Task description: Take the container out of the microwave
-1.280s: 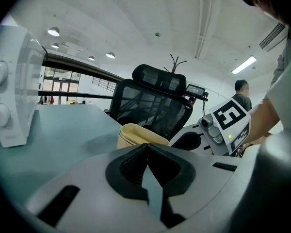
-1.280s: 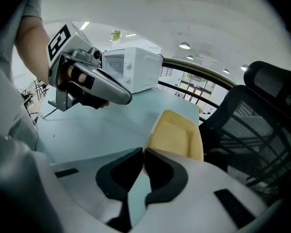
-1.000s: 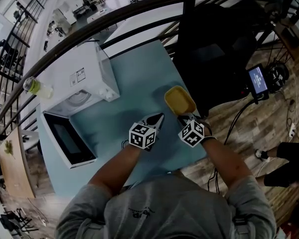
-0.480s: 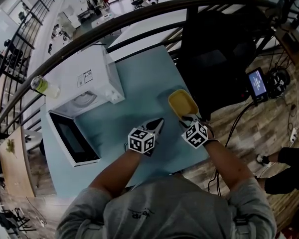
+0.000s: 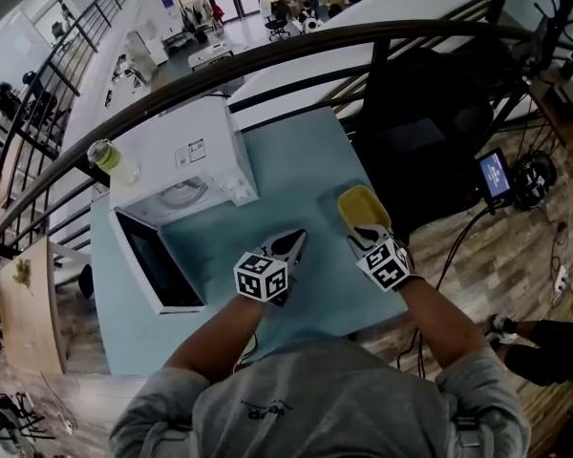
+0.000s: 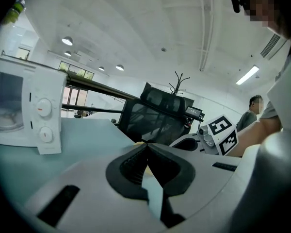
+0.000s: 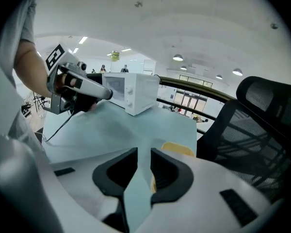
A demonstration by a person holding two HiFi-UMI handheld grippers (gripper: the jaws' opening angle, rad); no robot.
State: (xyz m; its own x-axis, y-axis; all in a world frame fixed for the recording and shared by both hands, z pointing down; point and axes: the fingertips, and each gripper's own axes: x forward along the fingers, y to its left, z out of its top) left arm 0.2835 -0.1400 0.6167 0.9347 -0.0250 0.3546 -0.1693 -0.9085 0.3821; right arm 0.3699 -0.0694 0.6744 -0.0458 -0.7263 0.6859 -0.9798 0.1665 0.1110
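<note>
A yellow container [image 5: 363, 205] sits on the pale blue table [image 5: 296, 179] near its right edge, outside the white microwave [image 5: 186, 156], whose door [image 5: 158, 260] hangs open toward me. My right gripper [image 5: 364, 234] rests just in front of the container, its jaws a narrow gap apart with only table between them [image 7: 144, 155]; the container [image 7: 178, 149] shows beyond the right jaw. My left gripper [image 5: 295, 240] lies on the table to the container's left, tips touching, nothing held [image 6: 146, 148]. The microwave [image 6: 24, 113] stands to its left.
A bottle with green liquid [image 5: 113, 162] stands beside the microwave at the back left. A black office chair [image 5: 411, 132] is close behind the table's right edge. A dark railing [image 5: 267, 60] curves along the far side. A small lit screen [image 5: 495, 175] is at the right.
The head view has shifted, so the table sits a little further right and lower. Both grippers stay by the container on the table.
</note>
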